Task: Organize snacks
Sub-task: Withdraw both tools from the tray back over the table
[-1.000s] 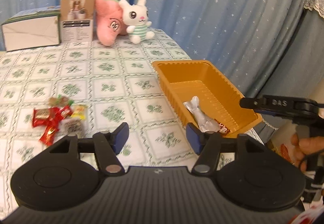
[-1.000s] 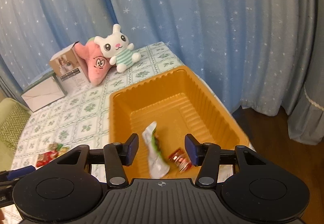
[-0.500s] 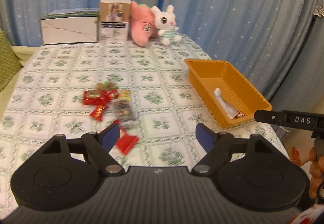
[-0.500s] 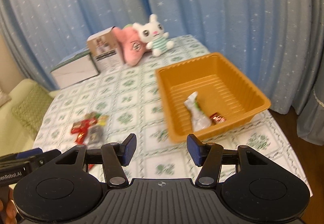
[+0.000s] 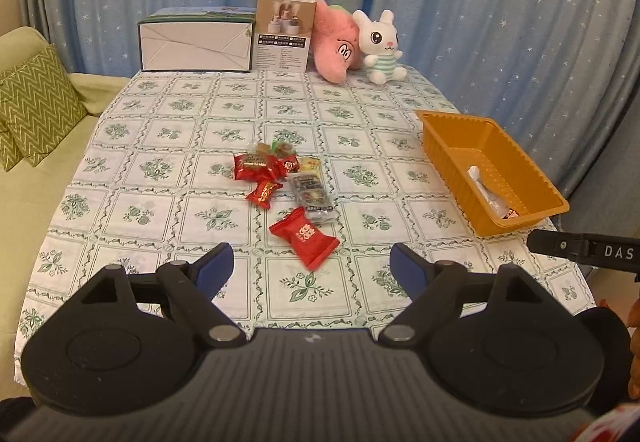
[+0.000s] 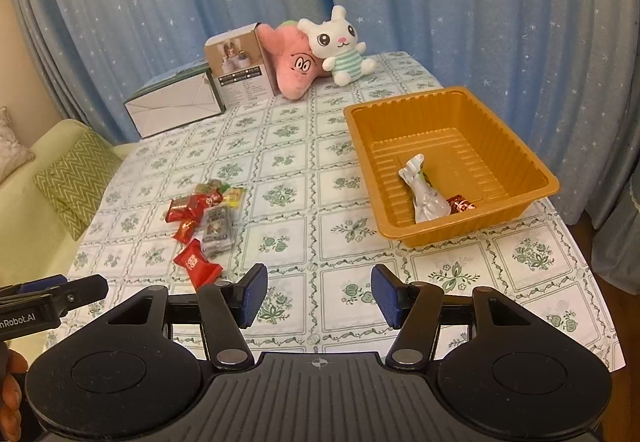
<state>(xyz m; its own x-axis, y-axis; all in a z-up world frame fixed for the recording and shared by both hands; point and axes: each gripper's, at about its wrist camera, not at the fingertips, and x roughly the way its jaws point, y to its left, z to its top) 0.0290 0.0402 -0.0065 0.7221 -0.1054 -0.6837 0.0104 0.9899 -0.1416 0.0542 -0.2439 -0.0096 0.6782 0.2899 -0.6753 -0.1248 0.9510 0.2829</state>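
well, both the left gripper (image 5: pixel 311 269) and right gripper (image 6: pixel 319 296) hang empty, jaws apart after widening.

Left gripper (image 5: pixel 311 267), right gripper (image 6: pixel 319 300): black ribbed bodies, blue pads, silver pivot screws.

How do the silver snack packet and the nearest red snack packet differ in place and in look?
The silver snack packet lies inside the orange tray, while the nearest red snack packet lies on the tablecloth, outside the tray. The silver snack packet is long, pale and shiny; the nearest red snack packet is bright red with white print. The silver one has a small red candy beside it; the red one lies at the near end of a snack pile. Neither is held by a gripper.
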